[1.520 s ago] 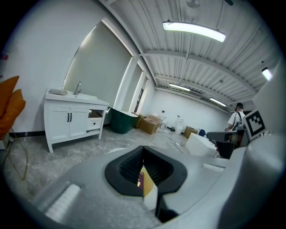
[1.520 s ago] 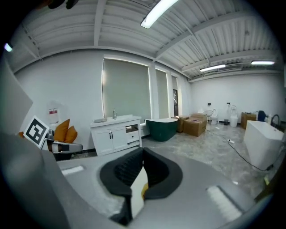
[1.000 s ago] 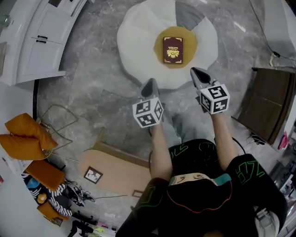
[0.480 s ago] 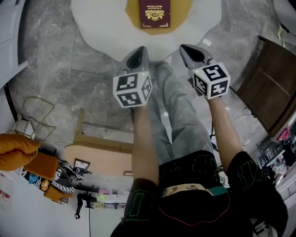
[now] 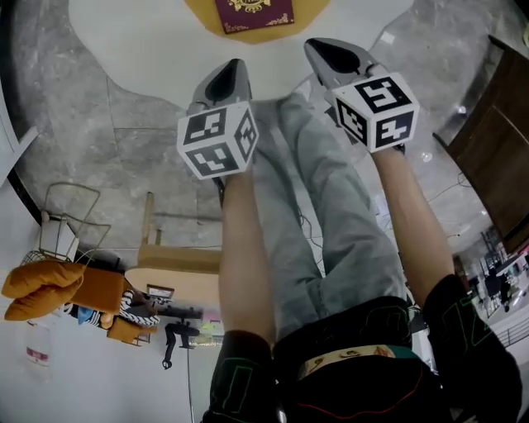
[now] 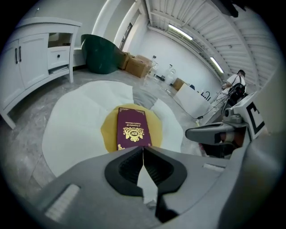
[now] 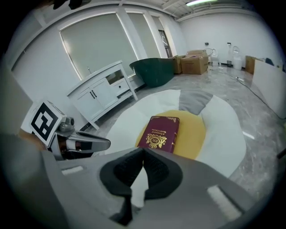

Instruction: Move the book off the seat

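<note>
A maroon book (image 6: 132,129) with gold print lies flat on the yellow centre (image 6: 109,134) of a white, egg-shaped floor seat (image 6: 71,129). In the head view only the book's near edge (image 5: 252,12) shows at the top of the frame. My left gripper (image 6: 143,150) is shut and empty, hovering just short of the book's near end. My right gripper (image 7: 144,152) is also shut and empty, and points at the book (image 7: 160,133) from the right. The two grippers (image 5: 230,74) (image 5: 318,51) are side by side over the seat's near edge (image 5: 149,58).
A white cabinet (image 6: 35,58), a dark green tub (image 6: 100,53) and cardboard boxes (image 6: 138,65) stand beyond the seat. A brown wooden unit (image 5: 496,157) is to the right. A wooden stool (image 5: 178,273) and orange cushions (image 5: 50,289) lie behind on the left. Grey trouser legs (image 5: 314,215) show under my arms.
Both grippers have come forward to the seat's near edge. The view tipped down, so the book slid to the top of the head view. Both stayed shut.
</note>
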`<state>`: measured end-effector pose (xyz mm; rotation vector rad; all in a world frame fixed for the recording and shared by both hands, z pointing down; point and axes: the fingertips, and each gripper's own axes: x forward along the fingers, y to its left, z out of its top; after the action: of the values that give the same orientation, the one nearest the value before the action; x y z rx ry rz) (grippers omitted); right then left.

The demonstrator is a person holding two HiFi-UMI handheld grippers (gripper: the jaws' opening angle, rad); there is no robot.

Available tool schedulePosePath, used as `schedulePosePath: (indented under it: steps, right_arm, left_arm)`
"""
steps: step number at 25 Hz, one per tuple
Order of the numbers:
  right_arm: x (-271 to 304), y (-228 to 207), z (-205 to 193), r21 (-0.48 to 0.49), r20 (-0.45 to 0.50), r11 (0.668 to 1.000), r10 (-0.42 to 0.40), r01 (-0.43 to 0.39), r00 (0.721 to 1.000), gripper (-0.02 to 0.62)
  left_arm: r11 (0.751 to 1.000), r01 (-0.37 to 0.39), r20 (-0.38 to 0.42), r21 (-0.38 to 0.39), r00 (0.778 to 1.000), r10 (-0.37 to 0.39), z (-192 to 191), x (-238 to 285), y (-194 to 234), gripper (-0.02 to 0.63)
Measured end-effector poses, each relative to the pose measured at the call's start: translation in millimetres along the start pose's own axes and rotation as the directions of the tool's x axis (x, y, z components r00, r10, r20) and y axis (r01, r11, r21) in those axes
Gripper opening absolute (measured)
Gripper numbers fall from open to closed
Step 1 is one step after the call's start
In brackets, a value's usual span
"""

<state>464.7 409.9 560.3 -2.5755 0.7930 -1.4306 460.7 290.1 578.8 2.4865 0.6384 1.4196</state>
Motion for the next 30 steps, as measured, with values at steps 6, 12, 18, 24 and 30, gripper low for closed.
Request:
schedulePosePath:
  steps: [6, 12, 18, 24, 30]
  right_arm:
    - [30, -24, -22, 0.072, -0.052, 0.997, 0.013, -0.009, 0.999, 0.097]
    - [61, -47, -28, 0.104, -0.081, 0.994, 0.027, -0.018, 0.996, 0.160]
    - [108, -71, -36, 0.120, -0.116, 0.993, 0.032, -0.018, 0.993, 0.232]
    - [139, -90, -43, 0.155, -0.107, 0.988, 0.017, -0.001, 0.994, 0.232]
    - [160, -92, -59, 0.177, -0.170, 0.984, 0.057, -0.027, 0.984, 0.232]
  left_arm:
    - [0.998, -0.057, -0.061, 0.025, 0.996, 0.059, -2, 36, 20, 0.062]
    - [0.997, -0.065, -0.100, -0.034, 0.993, 0.061, -1, 73, 38, 0.248]
    - [0.997, -0.043, -0.136, -0.062, 0.990, 0.034, -14, 110, 53, 0.324]
    - [0.998, -0.023, -0.123, -0.061, 0.992, 0.015, -26, 138, 76, 0.330]
    - [0.995, 0.037, -0.166, -0.093, 0.985, -0.053, -39, 163, 63, 0.327]
